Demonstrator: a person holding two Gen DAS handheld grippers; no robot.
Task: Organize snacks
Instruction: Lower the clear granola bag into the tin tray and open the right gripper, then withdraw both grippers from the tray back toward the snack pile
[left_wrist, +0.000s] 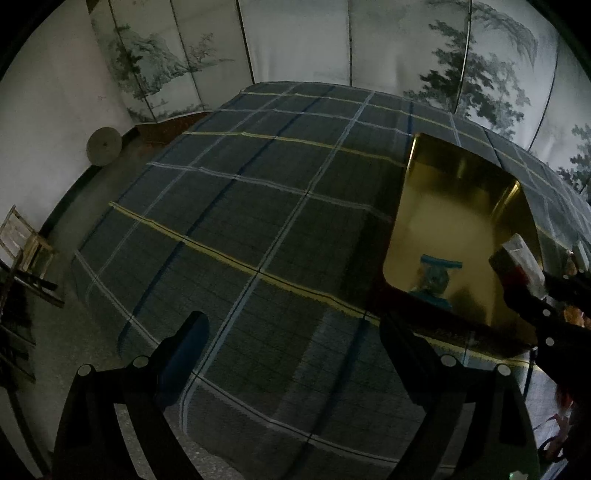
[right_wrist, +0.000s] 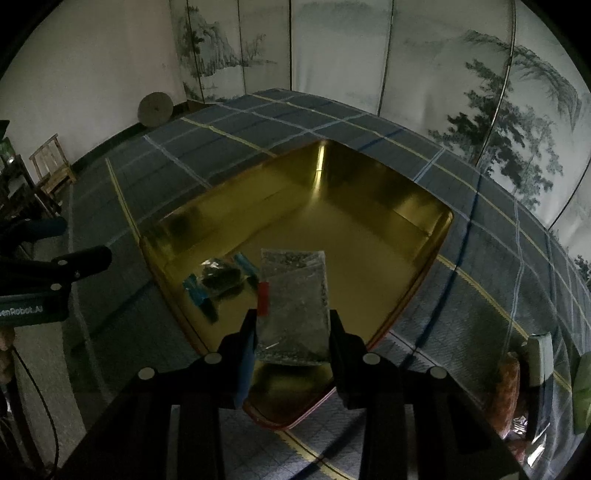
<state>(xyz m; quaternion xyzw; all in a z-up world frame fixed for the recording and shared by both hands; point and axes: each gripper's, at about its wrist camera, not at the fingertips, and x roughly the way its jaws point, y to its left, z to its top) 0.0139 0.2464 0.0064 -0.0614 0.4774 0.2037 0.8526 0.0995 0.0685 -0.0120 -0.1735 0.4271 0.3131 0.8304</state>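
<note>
My right tool (right_wrist: 291, 332) grips a clear snack bag (right_wrist: 293, 306) over the gold tray (right_wrist: 406, 206); left tool (left_wrist: 295, 350) wide, seemingly empty.

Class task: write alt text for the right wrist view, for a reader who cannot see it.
The right tool grips a clear plastic snack packet with a red tab above a shiny gold rectangular metal tin on a blue checked tablecloth. A blue-ended snack packet already lies inside.

Right gripper (right_wrist: 292, 325) fingers clamped; left gripper (left_wrist: 295, 332) fingers apart.
</note>
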